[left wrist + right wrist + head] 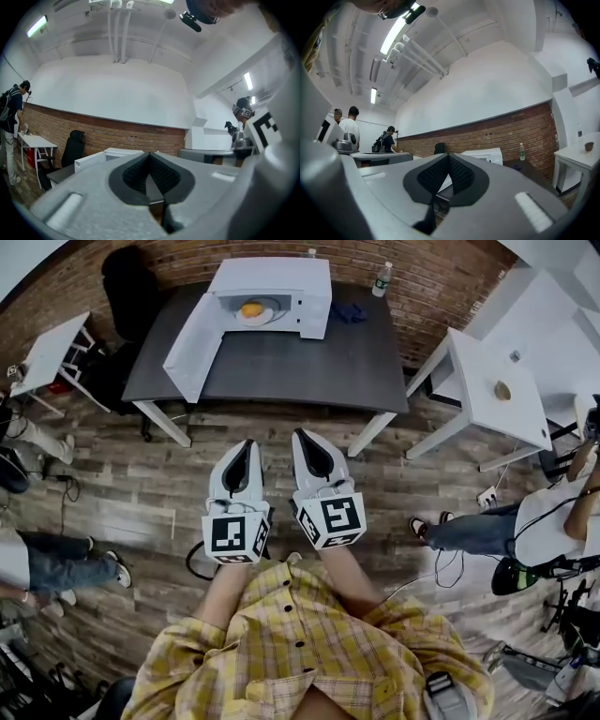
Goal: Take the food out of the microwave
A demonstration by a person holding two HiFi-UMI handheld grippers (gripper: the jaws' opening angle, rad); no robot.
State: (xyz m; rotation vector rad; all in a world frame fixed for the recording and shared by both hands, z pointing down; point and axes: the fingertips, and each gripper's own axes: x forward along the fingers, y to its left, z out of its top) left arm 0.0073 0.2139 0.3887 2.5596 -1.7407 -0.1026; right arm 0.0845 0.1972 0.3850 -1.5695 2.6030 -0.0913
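A white microwave [281, 292] stands at the back of the dark table [281, 367], its door [192, 348] swung open to the left. Inside it, orange-yellow food [250, 308] lies on a plate. My left gripper [247, 442] and right gripper [302, 433] hang side by side over the wooden floor, short of the table's front edge, pointing toward it. Both are shut with nothing between the jaws. In the left gripper view the tips of the left gripper [150, 153] meet in front of the microwave [112, 154]. In the right gripper view the right gripper [449, 154] also has its tips together, with the microwave [485, 153] beyond.
A blue cloth [349, 311] and a bottle [381, 279] sit at the table's back right. A black chair [127, 287] and a white table [52, 352] stand to the left. Another white table [487, 418] holds a small bowl [502, 390]. People stand on both sides.
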